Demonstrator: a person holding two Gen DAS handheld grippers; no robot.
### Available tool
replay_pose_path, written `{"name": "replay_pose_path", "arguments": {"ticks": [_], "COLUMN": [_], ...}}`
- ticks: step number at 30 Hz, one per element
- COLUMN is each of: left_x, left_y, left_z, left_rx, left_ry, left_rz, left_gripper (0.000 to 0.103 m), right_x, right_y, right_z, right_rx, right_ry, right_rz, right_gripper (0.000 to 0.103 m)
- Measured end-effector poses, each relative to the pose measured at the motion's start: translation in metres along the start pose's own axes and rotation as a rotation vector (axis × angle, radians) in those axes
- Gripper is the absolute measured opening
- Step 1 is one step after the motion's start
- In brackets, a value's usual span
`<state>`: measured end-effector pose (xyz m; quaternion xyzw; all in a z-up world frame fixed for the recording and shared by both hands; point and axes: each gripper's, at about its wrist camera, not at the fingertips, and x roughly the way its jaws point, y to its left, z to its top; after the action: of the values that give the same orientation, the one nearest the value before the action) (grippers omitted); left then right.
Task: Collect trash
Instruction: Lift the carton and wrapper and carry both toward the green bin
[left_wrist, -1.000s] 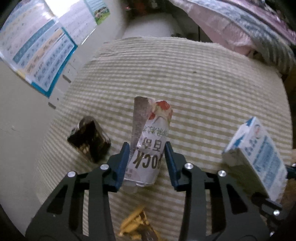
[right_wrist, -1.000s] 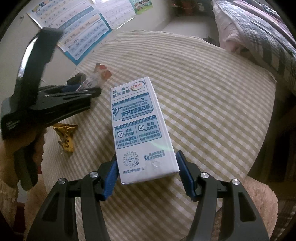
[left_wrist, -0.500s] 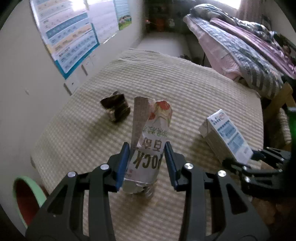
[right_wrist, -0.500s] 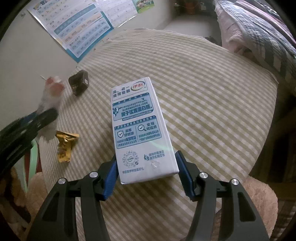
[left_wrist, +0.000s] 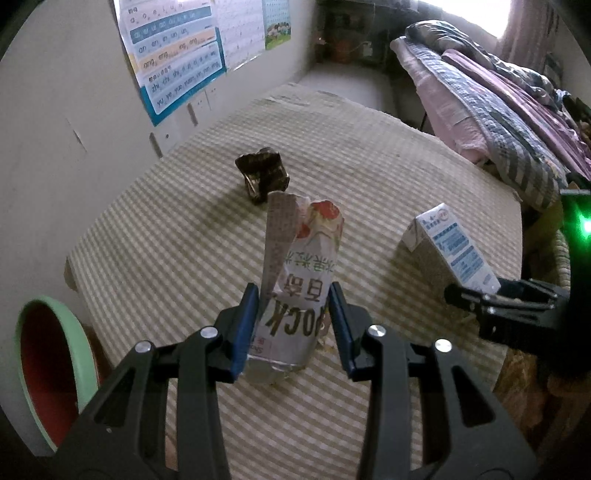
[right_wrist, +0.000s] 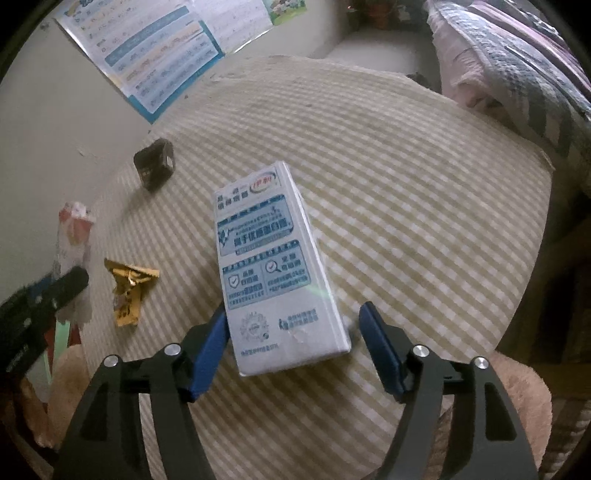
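Observation:
My left gripper (left_wrist: 291, 325) is shut on a white and red snack wrapper (left_wrist: 299, 288) and holds it above the checked table (left_wrist: 369, 166). My right gripper (right_wrist: 295, 343) has its jaws parted around a white and blue milk carton (right_wrist: 269, 266) that tilts between them; the right pad stands clear of the carton. A dark crumpled wrapper (left_wrist: 263, 178) lies toward the wall, also in the right wrist view (right_wrist: 154, 168). A gold wrapper (right_wrist: 129, 291) lies near the table's left edge.
A green-rimmed red bin (left_wrist: 48, 373) stands on the floor left of the table. Posters (left_wrist: 177, 55) hang on the wall. A bed with striped bedding (left_wrist: 498, 110) lies at the right. A beige cushion (right_wrist: 517, 398) sits at the table's near edge.
My left gripper lifted and drew back with the snack wrapper, bringing the bin into view. My right gripper's jaws have opened and the carton has tilted and loosened.

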<state>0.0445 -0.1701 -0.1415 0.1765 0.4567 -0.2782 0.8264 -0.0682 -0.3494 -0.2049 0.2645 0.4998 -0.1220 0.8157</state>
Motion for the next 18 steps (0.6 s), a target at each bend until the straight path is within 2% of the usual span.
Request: {"name": "replay_pose_path", "arguments": {"ticks": [3, 6, 8, 15, 18], "left_x": [0.001, 0.001, 0.0, 0.001, 0.003], "left_y": [-0.001, -0.003, -0.003, 0.0, 0.0], "left_z": [-0.003, -0.004, -0.004, -0.005, -0.006], "left_rx": [-0.002, 0.007, 0.009, -0.005, -0.004], "left_ry": [0.008, 0.007, 0.003, 0.005, 0.011], "left_rz": [-0.009, -0.014, -0.013, -0.012, -0.008], "left_gripper": [0.037, 0.037, 0.037, 0.037, 0.037], "right_x": [0.001, 0.007, 0.008, -0.001, -0.007], "right_y": [0.006, 0.011, 0.012, 0.015, 0.015], "right_z": [0.005, 0.005, 0.004, 0.002, 0.0], "right_rx": [-0.025, -0.047, -0.054, -0.039, -0.004], "right_ry": [-0.014, 0.004, 0.003, -0.009, -0.005], "right_rz": [-0.009, -0.013, -0.016, 0.025, 0.085], "right_gripper": [0.068, 0.059, 0.058, 0.058, 0.058]}}
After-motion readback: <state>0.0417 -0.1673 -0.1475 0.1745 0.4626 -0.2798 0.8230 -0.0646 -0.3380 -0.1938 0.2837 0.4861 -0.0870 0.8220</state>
